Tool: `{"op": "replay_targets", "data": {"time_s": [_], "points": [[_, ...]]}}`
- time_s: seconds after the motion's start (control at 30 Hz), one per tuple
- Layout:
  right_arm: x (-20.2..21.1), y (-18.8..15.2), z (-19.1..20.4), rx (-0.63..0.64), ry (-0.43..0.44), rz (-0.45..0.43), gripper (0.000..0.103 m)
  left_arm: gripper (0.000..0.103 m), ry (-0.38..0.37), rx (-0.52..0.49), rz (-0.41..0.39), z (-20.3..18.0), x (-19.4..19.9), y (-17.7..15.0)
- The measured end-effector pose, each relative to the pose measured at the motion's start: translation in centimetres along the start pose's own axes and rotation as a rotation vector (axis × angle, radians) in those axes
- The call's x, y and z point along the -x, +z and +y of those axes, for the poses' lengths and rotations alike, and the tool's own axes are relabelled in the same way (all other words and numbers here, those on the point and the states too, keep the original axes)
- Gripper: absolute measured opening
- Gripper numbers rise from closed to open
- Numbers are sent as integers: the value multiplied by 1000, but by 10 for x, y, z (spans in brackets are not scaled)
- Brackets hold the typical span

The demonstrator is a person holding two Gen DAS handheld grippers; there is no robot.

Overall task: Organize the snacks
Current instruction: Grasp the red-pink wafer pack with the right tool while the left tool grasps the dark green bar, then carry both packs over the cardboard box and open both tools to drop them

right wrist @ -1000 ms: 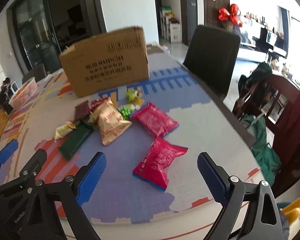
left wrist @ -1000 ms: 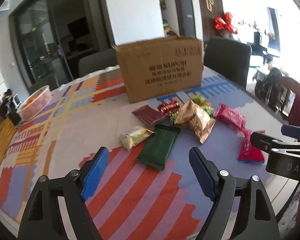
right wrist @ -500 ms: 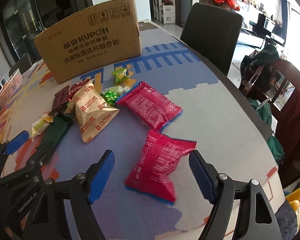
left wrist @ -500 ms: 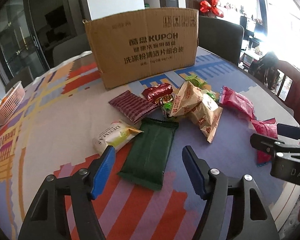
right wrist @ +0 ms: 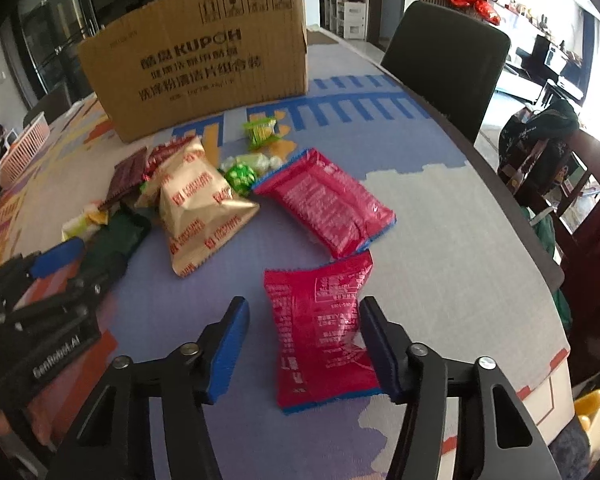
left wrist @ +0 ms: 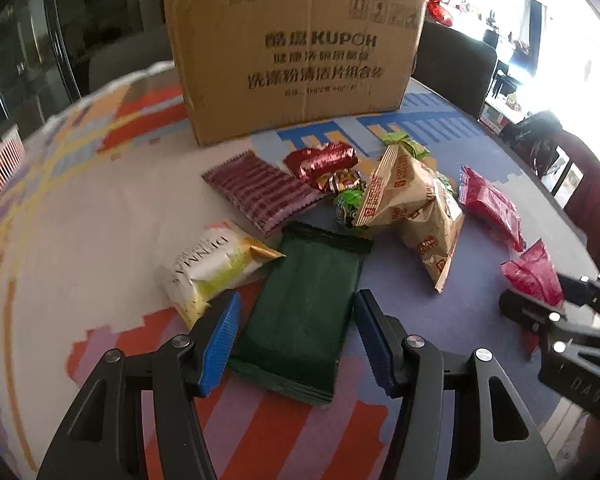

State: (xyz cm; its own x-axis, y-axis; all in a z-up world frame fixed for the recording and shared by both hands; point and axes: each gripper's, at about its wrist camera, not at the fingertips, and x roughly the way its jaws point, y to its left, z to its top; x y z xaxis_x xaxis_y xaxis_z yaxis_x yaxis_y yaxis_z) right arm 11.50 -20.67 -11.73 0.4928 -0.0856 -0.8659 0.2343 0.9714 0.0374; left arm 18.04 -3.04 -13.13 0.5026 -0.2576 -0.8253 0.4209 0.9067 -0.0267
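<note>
While I hover low over the bench [left wrist: 100, 220]:
left gripper [left wrist: 296, 338]: wide open around green pack [left wrist: 304, 304]
right gripper [right wrist: 302, 344]: wide open around red pack [right wrist: 320, 320]

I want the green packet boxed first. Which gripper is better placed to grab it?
Left. The left gripper is open with the dark green packet lying between its fingers. The right gripper is open around the near red packet instead, farther from the green one.
</note>
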Motion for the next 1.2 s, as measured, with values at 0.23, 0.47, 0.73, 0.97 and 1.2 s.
{"op": "replay_targets", "data": {"time_s": [0.23, 0.47, 0.73, 0.97, 1.2], "points": [[0, 0, 4, 31, 11, -1, 42, 45, 3, -16, 1, -6, -1, 2], [0, 4, 4, 56, 37, -28, 36, 44, 5, -15, 16, -14, 5, -4], [9, 6, 2, 79, 78, -63, 36, 44, 19, 5, -5, -22, 29, -11], [23, 10, 5, 121, 118, -102, 36, 44, 54, 27, -58, -29, 55, -4], [38, 24, 10, 169, 171, -153, 36, 44, 107, 29, -114, -30, 78, 11]]}}
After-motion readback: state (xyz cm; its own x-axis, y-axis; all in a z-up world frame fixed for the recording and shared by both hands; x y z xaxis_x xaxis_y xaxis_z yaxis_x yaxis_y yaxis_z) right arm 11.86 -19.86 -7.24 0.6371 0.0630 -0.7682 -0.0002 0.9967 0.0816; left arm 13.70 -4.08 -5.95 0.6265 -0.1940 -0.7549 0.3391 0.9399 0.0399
